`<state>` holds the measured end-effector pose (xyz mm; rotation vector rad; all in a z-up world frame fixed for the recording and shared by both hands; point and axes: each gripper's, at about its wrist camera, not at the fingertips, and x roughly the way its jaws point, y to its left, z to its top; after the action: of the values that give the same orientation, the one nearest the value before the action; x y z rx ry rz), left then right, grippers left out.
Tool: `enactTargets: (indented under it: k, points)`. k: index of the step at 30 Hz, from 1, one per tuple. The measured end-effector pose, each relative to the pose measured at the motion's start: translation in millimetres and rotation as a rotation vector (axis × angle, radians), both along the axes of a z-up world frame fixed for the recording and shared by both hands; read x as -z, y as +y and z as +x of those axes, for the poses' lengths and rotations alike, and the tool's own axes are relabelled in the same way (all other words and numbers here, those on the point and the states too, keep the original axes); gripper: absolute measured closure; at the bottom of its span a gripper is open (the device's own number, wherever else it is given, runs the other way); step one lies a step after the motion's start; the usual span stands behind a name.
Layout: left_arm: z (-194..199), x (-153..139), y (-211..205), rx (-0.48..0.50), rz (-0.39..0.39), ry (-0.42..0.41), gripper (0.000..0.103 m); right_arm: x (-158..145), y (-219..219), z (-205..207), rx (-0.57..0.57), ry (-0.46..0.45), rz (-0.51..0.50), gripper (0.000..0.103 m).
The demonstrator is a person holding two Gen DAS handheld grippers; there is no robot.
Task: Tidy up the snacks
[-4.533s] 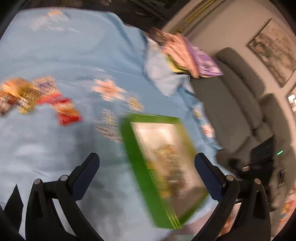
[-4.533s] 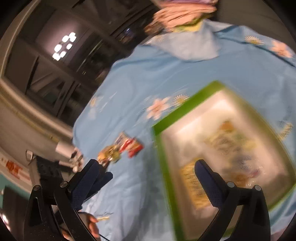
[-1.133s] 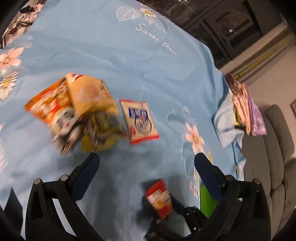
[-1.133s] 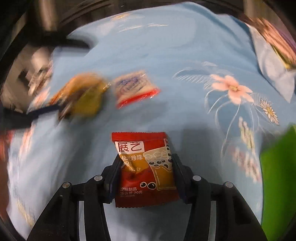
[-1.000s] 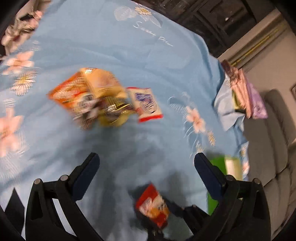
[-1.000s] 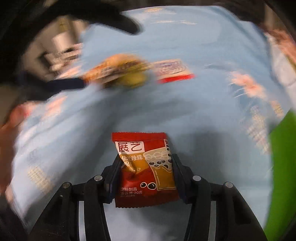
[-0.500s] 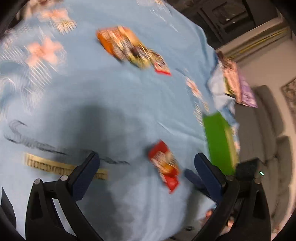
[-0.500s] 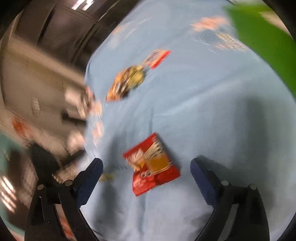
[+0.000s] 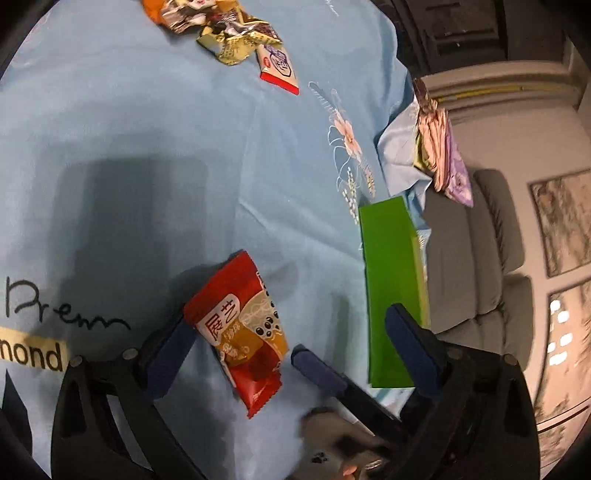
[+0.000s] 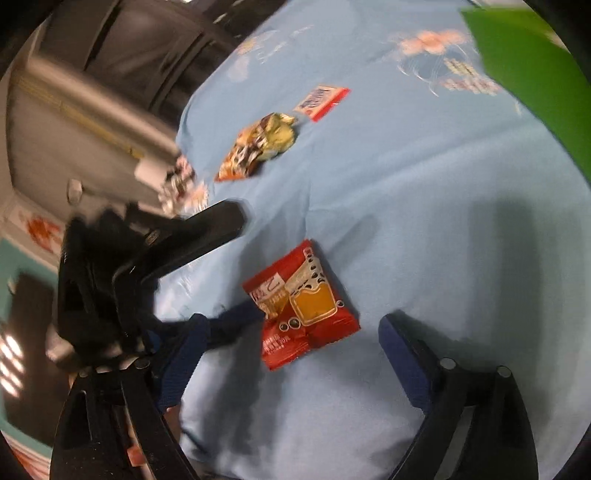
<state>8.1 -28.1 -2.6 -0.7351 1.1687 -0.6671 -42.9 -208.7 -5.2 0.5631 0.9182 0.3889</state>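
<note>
A red snack packet lies flat on the light blue tablecloth, also in the right wrist view. My left gripper is open, with the packet between its fingers and its left finger close beside it. My right gripper is open just behind the packet; one of its blue fingers shows in the left wrist view. A pile of snack packets lies far off, with a red and white packet beside it.
A green box stands at the table's right edge; in the right wrist view it is at the top right. A stack of pink and purple packets lies on a folded cloth. A grey sofa is beyond the table.
My right gripper carried the red packet from near the pile to the near side of the table, opened and let it go. My left gripper has moved in around the packet.
</note>
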Motion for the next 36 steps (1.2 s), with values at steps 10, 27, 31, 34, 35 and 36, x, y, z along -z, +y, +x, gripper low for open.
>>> enactTargets:
  k: [10, 27, 31, 34, 35, 36]
  points:
    - [-2.1, 7.2, 14.8, -0.051, 0.031, -0.022, 0.025, -1.3, 18.3, -14.8, -0.035, -0.116, -0.246, 0.025]
    - [-2.6, 20.3, 34.5, -0.108, 0.119, 0.018, 0.082, 3.3, 45.8, -10.1, -0.082, -0.235, -0.389, 0.040]
    - [-4.7, 17.9, 34.5, -0.113, 0.115, 0.009, 0.083, 0.1, 41.6, -12.0, -0.054, -0.231, -0.348, 0.041]
    - [-5.3, 14.0, 32.6, -0.102, 0.115, 0.000, 0.083, -3.8, 40.9, -12.5, -0.052, -0.234, -0.352, 0.041]
    - [-5.1, 14.0, 33.0, -0.097, 0.103, 0.006, 0.083, -5.4, 40.8, -12.8, -0.050, -0.238, -0.356, 0.041]
    - [-4.9, 14.0, 33.2, -0.100, 0.086, 0.013, 0.084, -7.8, 40.8, -14.0, -0.046, -0.248, -0.363, 0.041]
